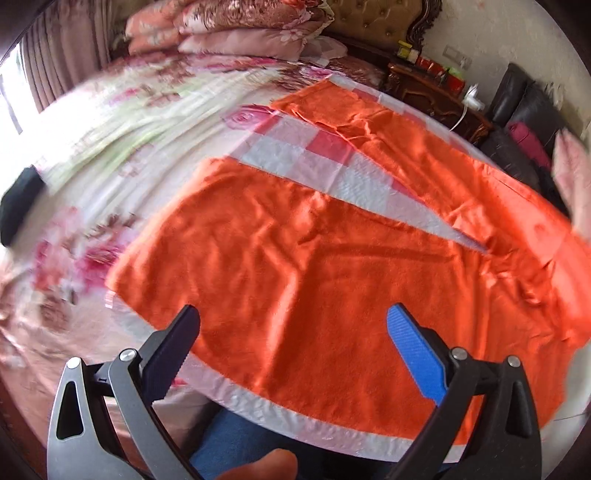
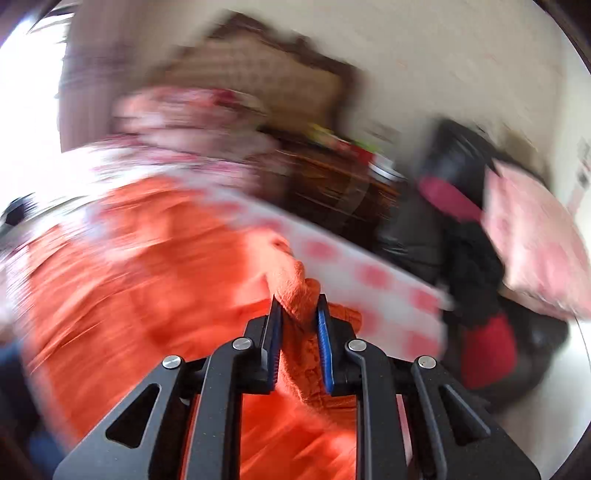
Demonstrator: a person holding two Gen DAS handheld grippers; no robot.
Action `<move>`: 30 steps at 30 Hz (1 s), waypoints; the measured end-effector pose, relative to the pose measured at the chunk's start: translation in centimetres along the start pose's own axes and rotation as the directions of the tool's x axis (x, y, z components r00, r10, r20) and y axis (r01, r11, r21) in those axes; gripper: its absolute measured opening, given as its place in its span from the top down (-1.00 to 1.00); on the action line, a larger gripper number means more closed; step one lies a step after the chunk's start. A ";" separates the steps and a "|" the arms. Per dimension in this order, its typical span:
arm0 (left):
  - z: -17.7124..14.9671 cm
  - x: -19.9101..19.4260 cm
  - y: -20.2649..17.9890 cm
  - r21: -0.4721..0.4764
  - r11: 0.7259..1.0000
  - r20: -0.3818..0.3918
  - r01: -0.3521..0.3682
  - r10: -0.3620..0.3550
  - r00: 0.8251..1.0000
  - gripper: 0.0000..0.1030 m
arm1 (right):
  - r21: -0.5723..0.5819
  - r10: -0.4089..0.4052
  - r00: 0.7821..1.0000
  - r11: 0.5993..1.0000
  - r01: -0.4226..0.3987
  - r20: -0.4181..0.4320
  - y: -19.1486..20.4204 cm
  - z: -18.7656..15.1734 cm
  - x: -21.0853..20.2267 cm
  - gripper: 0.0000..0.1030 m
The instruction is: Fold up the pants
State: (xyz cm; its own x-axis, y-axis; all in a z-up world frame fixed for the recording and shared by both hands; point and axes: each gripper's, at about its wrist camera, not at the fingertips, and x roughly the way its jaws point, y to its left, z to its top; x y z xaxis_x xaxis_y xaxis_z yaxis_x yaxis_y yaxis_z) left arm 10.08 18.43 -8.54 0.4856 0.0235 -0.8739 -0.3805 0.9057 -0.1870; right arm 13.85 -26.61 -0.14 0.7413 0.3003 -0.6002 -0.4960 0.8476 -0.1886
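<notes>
Orange pants (image 1: pixel 314 266) lie spread on a checked pink and white sheet (image 1: pixel 314 147) on the bed, two legs reaching away to the upper left. My left gripper (image 1: pixel 293 321) is open and empty, hovering over the near leg. In the right wrist view, my right gripper (image 2: pixel 299 306) is shut on a bunched fold of the orange pants (image 2: pixel 295 288) near the sheet's right edge. That view is strongly blurred. A hand (image 1: pixel 574 177) shows blurred at the right edge of the left wrist view.
A floral bedspread (image 1: pixel 110 129) covers the bed, with stacked pillows (image 1: pixel 229 29) and a padded headboard (image 1: pixel 373 18) at the far end. A dark wooden nightstand (image 1: pixel 436 92) and a black sofa (image 1: pixel 524 110) stand to the right. A black object (image 1: pixel 20 199) lies at the left.
</notes>
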 end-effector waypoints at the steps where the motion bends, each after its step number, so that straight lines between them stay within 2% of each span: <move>1: 0.1 0.6 0.7 -0.035 0.996 -0.019 0.082 -0.083 0.996 -0.96 | -0.035 0.060 0.997 0.997 -0.062 -0.040 2.9 -2.8 -2.4 0.63; 3: 0.3 1.5 1.2 -0.076 0.981 -0.028 0.179 -0.181 0.983 -0.96 | -0.023 0.112 0.983 0.993 -0.116 -0.143 5.2 -7.0 -3.8 0.64; 4: 0.7 2.0 1.2 -0.084 0.977 -0.026 0.198 -0.201 0.979 -0.96 | 0.017 0.121 0.969 0.993 -0.120 -0.215 5.9 -9.9 -4.0 0.64; 6: 1.6 2.6 1.0 -0.096 0.970 -0.014 0.224 -0.226 0.974 -0.96 | 0.104 0.116 0.959 0.990 -0.092 -0.258 5.9 -12.8 -4.2 0.64; 8: 2.5 3.2 0.9 -0.118 0.954 -0.001 0.276 -0.278 0.961 -0.96 | 0.251 0.122 0.966 0.966 -0.063 -0.227 4.6 -14.2 -5.0 0.64; 11: 4.8 4.4 1.1 -0.164 0.918 0.027 0.362 -0.362 0.932 -0.95 | 0.371 0.119 0.977 0.927 -0.046 -0.177 3.3 -14.2 -5.6 0.64; 13: 6.9 5.1 1.5 -0.166 0.913 0.054 0.373 -0.370 0.928 -0.90 | 0.445 0.134 0.981 0.893 -0.058 -0.142 2.5 -14.3 -6.0 0.64; 17: 11.6 7.2 3.2 -0.228 0.891 0.060 0.393 -0.391 0.919 -0.63 | 0.484 0.144 0.986 0.871 -0.086 -0.083 1.9 -12.2 -6.1 0.64; 18: 12.7 7.7 3.6 -0.252 0.886 0.053 0.390 -0.390 0.919 -0.62 | 0.511 0.158 0.986 0.853 -0.104 -0.062 1.2 -12.2 -6.1 0.64; 20: 13.3 8.2 3.8 -0.288 0.869 0.033 0.403 -0.411 0.911 -0.57 | 0.615 0.219 0.974 0.760 -0.209 0.061 -1.1 -11.7 -7.5 0.64; 21: 13.1 8.4 3.4 -0.307 0.848 0.014 0.432 -0.450 0.893 -0.56 | 0.651 0.235 0.965 0.716 -0.253 0.116 -2.0 -11.5 -8.1 0.64; 23: 11.8 9.0 2.0 -0.330 0.800 -0.023 0.501 -0.537 0.843 -0.52 | 0.708 0.243 0.951 0.638 -0.304 0.190 -3.9 -10.7 -8.9 0.63; 25: 10.0 9.8 0.0 -0.347 0.766 -0.063 0.541 -0.594 0.802 -0.42 | 0.739 0.246 0.943 0.588 -0.328 0.223 -5.1 -10.0 -9.2 0.63; 26: 9.3 10.5 -0.9 -0.362 0.748 -0.083 0.556 -0.620 0.780 -0.39 | 0.745 0.245 0.942 0.579 -0.331 0.228 -5.5 -9.7 -9.3 0.63; 28: 8.1 11.9 -2.5 -0.390 0.723 -0.109 0.570 -0.651 0.751 -0.29 | 0.743 0.239 0.943 0.582 -0.330 0.232 -6.2 -8.9 -9.6 0.63; 30: 8.0 13.2 -3.6 -0.418 0.692 -0.098 0.589 -0.679 0.728 -0.25 | 0.732 0.236 0.944 0.598 -0.327 0.230 -6.5 -8.1 -9.8 0.63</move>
State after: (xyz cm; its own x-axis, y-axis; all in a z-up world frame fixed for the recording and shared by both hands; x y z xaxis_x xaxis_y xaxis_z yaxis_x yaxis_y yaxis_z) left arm 24.15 18.82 -15.83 0.5343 -0.6393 -0.5531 -0.3059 0.4637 -0.8315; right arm 6.12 -38.60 0.63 0.6868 0.5839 -0.4329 -0.2081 0.7286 0.6525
